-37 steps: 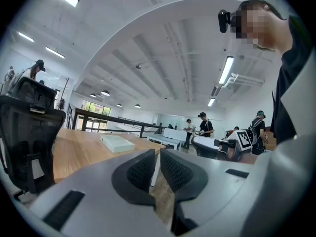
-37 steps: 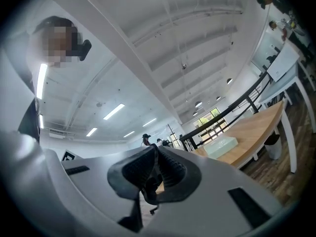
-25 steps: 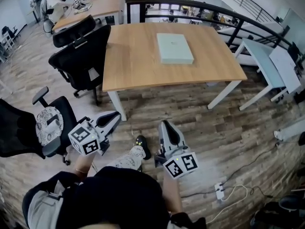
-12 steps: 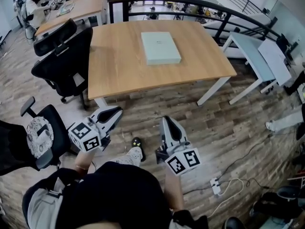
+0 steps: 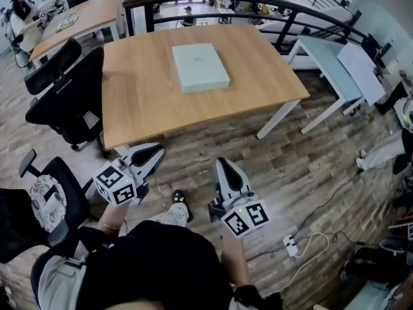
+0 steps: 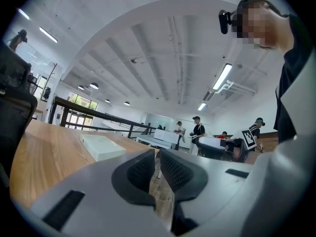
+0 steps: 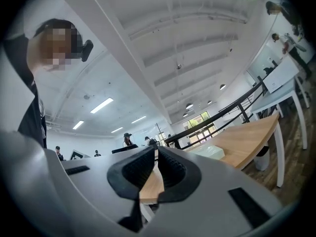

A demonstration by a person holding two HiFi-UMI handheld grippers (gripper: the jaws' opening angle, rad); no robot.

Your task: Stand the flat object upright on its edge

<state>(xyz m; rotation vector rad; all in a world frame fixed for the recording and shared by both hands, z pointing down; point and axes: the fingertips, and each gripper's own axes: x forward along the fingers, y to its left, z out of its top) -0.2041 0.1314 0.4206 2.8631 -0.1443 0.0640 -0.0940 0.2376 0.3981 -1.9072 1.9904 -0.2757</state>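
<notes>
A flat pale green box [image 5: 199, 66] lies on its broad face on the wooden table [image 5: 135, 108], toward the far middle. The left gripper view shows the box [image 6: 101, 146] lying flat ahead to the left; in the right gripper view the box [image 7: 206, 151] appears just right of the jaws. My left gripper [image 5: 155, 151] hovers short of the table's near edge, shut and empty. To its right, my right gripper [image 5: 224, 166] is over the wooden floor, also shut with nothing in it. Both point toward the table.
Black office chairs [image 5: 64, 102] stand left of the table, another chair [image 5: 45, 192] near my left side. A black railing [image 5: 271, 8] runs behind the table. A pale blue table [image 5: 329, 63] stands to the right. Cables and a power strip [image 5: 292, 244] lie on the floor.
Both grippers have come closer to the table, and the table and box have shifted left in the head view. Both stay shut.
</notes>
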